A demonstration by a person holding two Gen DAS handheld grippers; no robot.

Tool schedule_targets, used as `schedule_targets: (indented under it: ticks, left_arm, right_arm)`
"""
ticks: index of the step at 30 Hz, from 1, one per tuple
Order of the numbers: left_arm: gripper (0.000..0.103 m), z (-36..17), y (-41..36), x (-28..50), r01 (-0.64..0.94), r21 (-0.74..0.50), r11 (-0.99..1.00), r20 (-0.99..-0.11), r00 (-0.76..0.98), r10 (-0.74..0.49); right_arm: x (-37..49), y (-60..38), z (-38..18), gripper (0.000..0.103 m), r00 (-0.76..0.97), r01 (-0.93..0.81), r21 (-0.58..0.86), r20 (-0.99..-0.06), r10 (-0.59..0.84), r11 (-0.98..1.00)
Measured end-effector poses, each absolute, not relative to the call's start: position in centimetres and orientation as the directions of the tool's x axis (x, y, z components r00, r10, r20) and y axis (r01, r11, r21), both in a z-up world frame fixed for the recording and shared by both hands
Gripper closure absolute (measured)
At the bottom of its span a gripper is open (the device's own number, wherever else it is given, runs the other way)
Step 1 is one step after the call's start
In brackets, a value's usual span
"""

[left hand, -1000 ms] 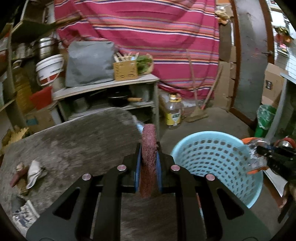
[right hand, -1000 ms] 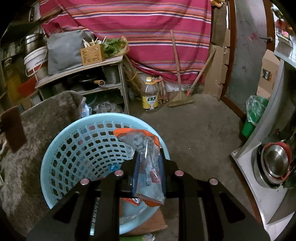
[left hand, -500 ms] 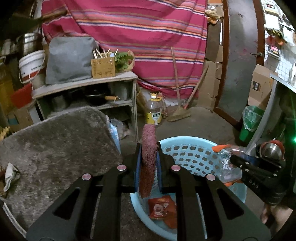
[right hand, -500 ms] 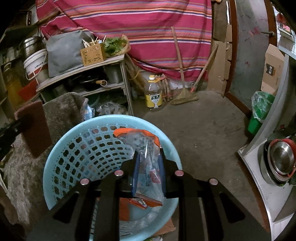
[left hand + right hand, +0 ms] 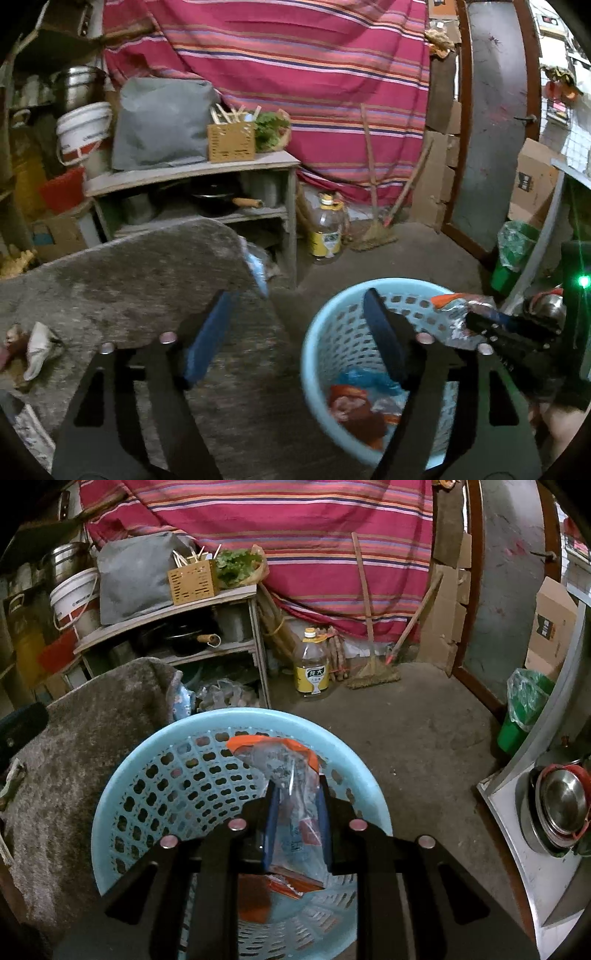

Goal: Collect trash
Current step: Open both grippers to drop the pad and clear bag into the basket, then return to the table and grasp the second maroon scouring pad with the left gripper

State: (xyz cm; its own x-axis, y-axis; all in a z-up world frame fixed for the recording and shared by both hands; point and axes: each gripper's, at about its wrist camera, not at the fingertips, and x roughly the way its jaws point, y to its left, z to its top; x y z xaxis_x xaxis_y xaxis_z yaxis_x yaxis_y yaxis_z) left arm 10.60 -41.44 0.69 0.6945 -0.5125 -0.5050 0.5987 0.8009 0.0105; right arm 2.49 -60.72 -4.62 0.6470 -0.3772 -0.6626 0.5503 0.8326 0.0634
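A light blue perforated basket stands on the floor beside the grey mat. My left gripper hangs over the mat's edge and the basket's rim, its jaws opening wide with nothing between them. A dark red scouring pad lies at the bottom of the basket, among snack wrappers. My right gripper is shut on a clear plastic bag with an orange edge, held above the basket's mouth. The left wrist view shows that gripper and its bag at the right.
A grey fuzzy mat covers a table at the left, with crumpled trash near its left edge. Behind stand a shelf unit, an oil bottle and a broom. A green bin and steel bowls are on the right.
The left jaws have gone from shut on the dark red pad to wide apart, and the pad has left them. The right gripper still holds the bag over the basket.
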Motion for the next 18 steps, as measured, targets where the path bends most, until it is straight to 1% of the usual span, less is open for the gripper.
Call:
schedule_targets:
  ticks: [2,4,8,9,10,11,12,13,15,16,17,18]
  left_arm:
    - [0.018,0.9,-40.4,10.5,0.577,0.035,0.816,-0.494,0.72,-0.488]
    - [0.013,1.2,-38.8,10.6,0.55,0.055,0.834,-0.483,0.745,-0.46]
    - [0.008,1.7,-35.5,11.2,0.507,0.061,0.86,-0.466,0.776,-0.425]
    - [0.007,1.8,-34.7,11.6,0.497,0.055,0.866,-0.465,0.78,-0.418]
    - [0.007,1.8,-34.0,11.8,0.489,0.05,0.871,-0.465,0.783,-0.413]
    - [0.006,1.9,-33.3,12.2,0.479,0.044,0.877,-0.466,0.786,-0.406]
    - [0.006,2.1,-32.5,12.6,0.468,0.038,0.883,-0.468,0.789,-0.398]
    - [0.006,2.2,-31.9,12.9,0.46,0.037,0.887,-0.468,0.792,-0.392]
    - [0.006,2.5,-30.4,13.4,0.445,0.033,0.895,-0.463,0.8,-0.38]
    - [0.006,2.6,-30.1,13.4,0.44,0.032,0.897,-0.461,0.803,-0.377]
    - [0.005,2.8,-29.3,13.7,0.432,0.031,0.901,-0.459,0.807,-0.371]
    - [0.005,2.9,-28.9,13.8,0.427,0.031,0.904,-0.457,0.81,-0.367]
  right_arm:
    - [2.9,-60.4,-4.7,0.082,0.647,0.542,0.057,-0.665,-0.373,0.838]
    - [3.2,-60.0,-4.8,0.081,0.643,0.54,0.047,-0.668,-0.376,0.841]
    - [3.8,-59.7,-5.0,0.077,0.644,0.537,0.05,-0.669,-0.371,0.842]
    - [4.1,-59.4,-4.9,0.07,0.644,0.534,0.043,-0.667,-0.374,0.844]
    - [4.3,-59.1,-4.9,0.052,0.642,0.54,0.03,-0.661,-0.388,0.841]
    - [4.4,-58.9,-4.7,0.042,0.639,0.55,0.019,-0.654,-0.405,0.835]
    - [4.5,-58.5,-4.5,0.03,0.637,0.563,0.008,-0.642,-0.427,0.827]
    - [4.6,-58.2,-4.2,0.025,0.64,0.568,0.006,-0.633,-0.436,0.823]
    - [4.8,-57.8,-3.8,0.024,0.641,0.573,0.009,-0.629,-0.44,0.82]
    - [5.0,-57.5,-3.8,0.022,0.635,0.577,0.005,-0.632,-0.444,0.817]
    - [5.2,-57.3,-3.8,0.017,0.629,0.581,0.0,-0.635,-0.449,0.814]
    - [5.4,-56.9,-3.8,0.009,0.623,0.586,-0.009,-0.635,-0.457,0.81]
